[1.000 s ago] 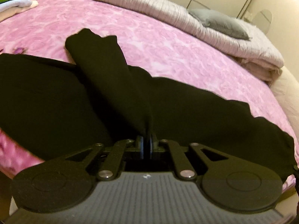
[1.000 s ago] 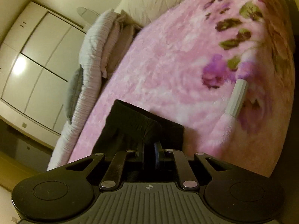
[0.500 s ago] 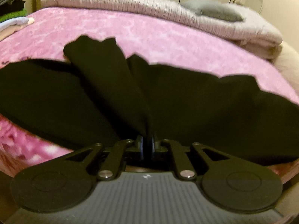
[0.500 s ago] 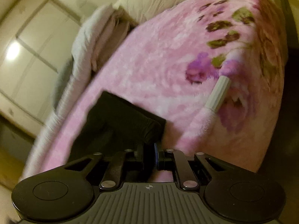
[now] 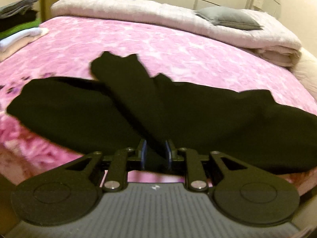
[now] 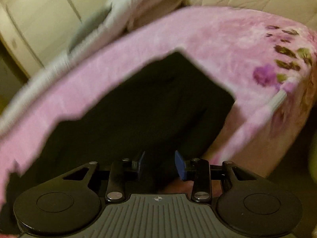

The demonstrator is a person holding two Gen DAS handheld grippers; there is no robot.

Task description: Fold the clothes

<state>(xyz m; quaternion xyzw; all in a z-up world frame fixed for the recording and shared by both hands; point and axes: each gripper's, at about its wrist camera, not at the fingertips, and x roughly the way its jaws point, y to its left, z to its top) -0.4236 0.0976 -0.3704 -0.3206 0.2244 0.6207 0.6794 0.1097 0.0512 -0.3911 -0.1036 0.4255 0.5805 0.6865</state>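
A black garment (image 5: 198,115) lies spread wide on the pink blanket (image 5: 178,45), with one narrow part folded over its middle and pointing toward the far side. My left gripper (image 5: 155,154) is open at the garment's near edge, and a strip of black cloth still runs between its fingers. In the right wrist view the garment (image 6: 148,103) shows a squared corner near the bed's edge. My right gripper (image 6: 160,164) is open too, its blue pads (image 6: 180,165) apart over the near hem. This view is blurred.
A folded pale quilt (image 5: 158,10) and a grey pillow (image 5: 227,18) lie along the far side of the bed. A stack of folded clothes (image 5: 17,25) sits at the far left. Wardrobe doors (image 6: 39,10) stand behind. The bed's edge drops off at the right (image 6: 277,129).
Both grippers went from shut on the black cloth to open. Both cameras have pulled back, and the garment now lies flatter on the blanket.
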